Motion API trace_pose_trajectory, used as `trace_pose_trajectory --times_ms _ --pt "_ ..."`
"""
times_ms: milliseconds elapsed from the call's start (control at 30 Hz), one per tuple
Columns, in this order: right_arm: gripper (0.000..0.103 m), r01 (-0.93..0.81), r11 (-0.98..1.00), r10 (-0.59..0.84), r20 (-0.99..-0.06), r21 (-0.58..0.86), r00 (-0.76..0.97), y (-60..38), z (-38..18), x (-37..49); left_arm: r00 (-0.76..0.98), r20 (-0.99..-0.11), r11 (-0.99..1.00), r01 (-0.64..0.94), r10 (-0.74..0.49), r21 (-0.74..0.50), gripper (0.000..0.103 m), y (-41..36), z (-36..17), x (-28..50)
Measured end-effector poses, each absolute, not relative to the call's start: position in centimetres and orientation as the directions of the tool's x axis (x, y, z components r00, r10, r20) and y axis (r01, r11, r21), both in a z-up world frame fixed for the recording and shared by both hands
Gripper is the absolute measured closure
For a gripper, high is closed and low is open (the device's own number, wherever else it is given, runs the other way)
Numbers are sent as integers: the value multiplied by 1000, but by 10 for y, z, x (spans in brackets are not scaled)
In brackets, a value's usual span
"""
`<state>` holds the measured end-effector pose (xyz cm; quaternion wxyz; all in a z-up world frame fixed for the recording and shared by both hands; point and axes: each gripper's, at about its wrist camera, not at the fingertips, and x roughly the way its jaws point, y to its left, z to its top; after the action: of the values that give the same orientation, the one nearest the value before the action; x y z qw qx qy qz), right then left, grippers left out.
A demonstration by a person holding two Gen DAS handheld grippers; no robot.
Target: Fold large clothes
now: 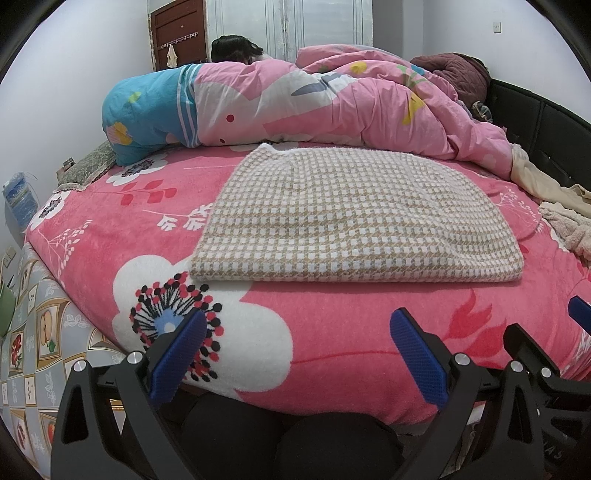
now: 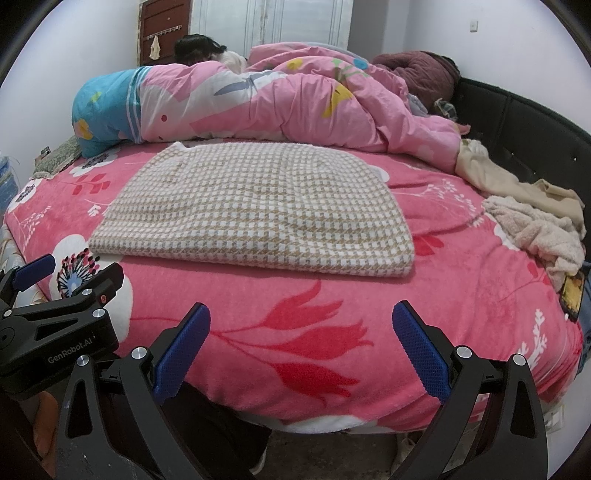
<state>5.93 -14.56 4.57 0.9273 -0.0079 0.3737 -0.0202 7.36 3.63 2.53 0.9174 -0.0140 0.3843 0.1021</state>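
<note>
My left claw (image 1: pixel 299 354) and right claw (image 2: pixel 301 350) hang at the bed's (image 1: pixel 332 354) near edge, both spread apart, holding nothing. The folded checked garment (image 1: pixel 347 218) lies ahead mid-bed, long axis crosswise; its left corner sits nearer my left claw.

- Garment (image 1: pixel 354 218): showing as thick woven or knitted cloth, beige-and-white check, matt, slightly nubby.
- Blanket (image 1: pixel 332 332): reading as plush fleece, pink floral, fuzzy pile, matt.
- Quilt (image 1: pixel 332 103): appearing as smooth printed cotton-like cloth, creased, faint sheen.
- Left gripper (image 1: pixel 297 354): showing matt black plastic frame, shiny metal bolt heads, blue pads (image 1: pixel 417 358) with fine rough grid texture.
- Right gripper (image 2: pixel 301 350): looking the same.
- Headboard (image 2: pixel 524 122): looking like black padded leather, slightly glossy.
- Towel (image 2: pixel 535 229): showing cream, shaggy, matt.
- Door (image 1: pixel 177 33): appearing as brown wood.
</note>
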Motion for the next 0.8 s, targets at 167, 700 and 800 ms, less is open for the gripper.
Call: trace_pose_trajectory --times_ms 167,700,800 --pt "7 24 999 -40 -692 -32 721 -146 46 59 684 -708 979 -197 176 54 5 36 25 73" --pt "7 18 999 -37 -692 -35 721 -147 46 60 685 -707 979 -199 177 53 5 36 26 74" --pt "7 18 999 -37 -692 -35 721 -147 46 60 684 -708 979 -199 177 52 5 36 27 74"
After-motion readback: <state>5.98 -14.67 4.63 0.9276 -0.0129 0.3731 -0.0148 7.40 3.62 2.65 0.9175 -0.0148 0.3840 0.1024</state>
